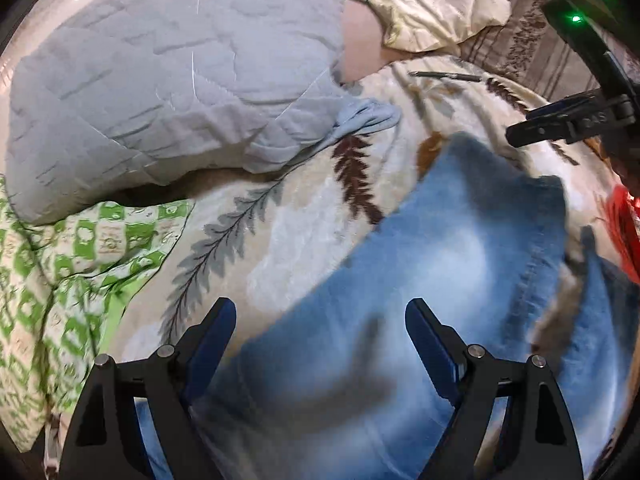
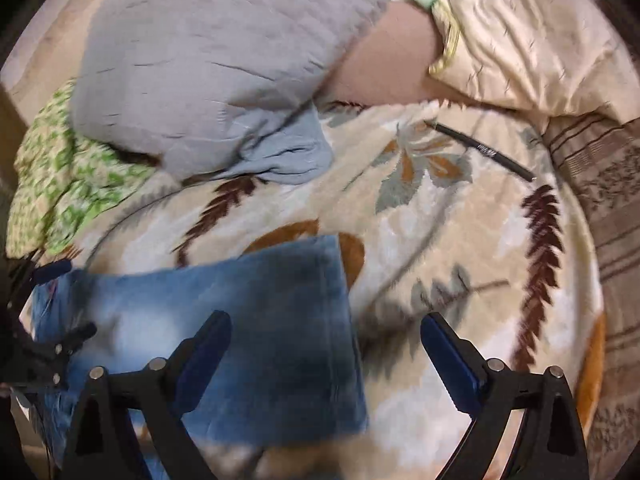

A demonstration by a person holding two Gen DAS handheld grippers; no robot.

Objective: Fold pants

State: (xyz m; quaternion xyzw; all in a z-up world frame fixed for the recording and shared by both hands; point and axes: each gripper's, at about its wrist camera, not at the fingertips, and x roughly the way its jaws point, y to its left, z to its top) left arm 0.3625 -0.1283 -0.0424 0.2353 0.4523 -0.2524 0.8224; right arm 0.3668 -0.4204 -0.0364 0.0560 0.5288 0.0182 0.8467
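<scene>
Faded blue jeans (image 1: 420,300) lie on a leaf-patterned blanket (image 1: 288,224); in the right wrist view the jeans (image 2: 256,336) form a folded panel with a straight edge at the right. My left gripper (image 1: 320,320) is open and empty, low over the jeans. My right gripper (image 2: 326,334) is open and empty, its left finger over the denim and its right finger over the blanket (image 2: 440,240). The right gripper also shows in the left wrist view (image 1: 560,124) at the far right, above the jeans. The left gripper shows at the left edge of the right wrist view (image 2: 52,344).
A grey quilted pillow (image 1: 172,80) lies at the back left, a green checked cloth (image 1: 80,256) at the left, a cream pillow (image 2: 528,44) at the back right. A black pen (image 2: 484,150) lies on the blanket. Red fabric (image 1: 622,232) shows at the right edge.
</scene>
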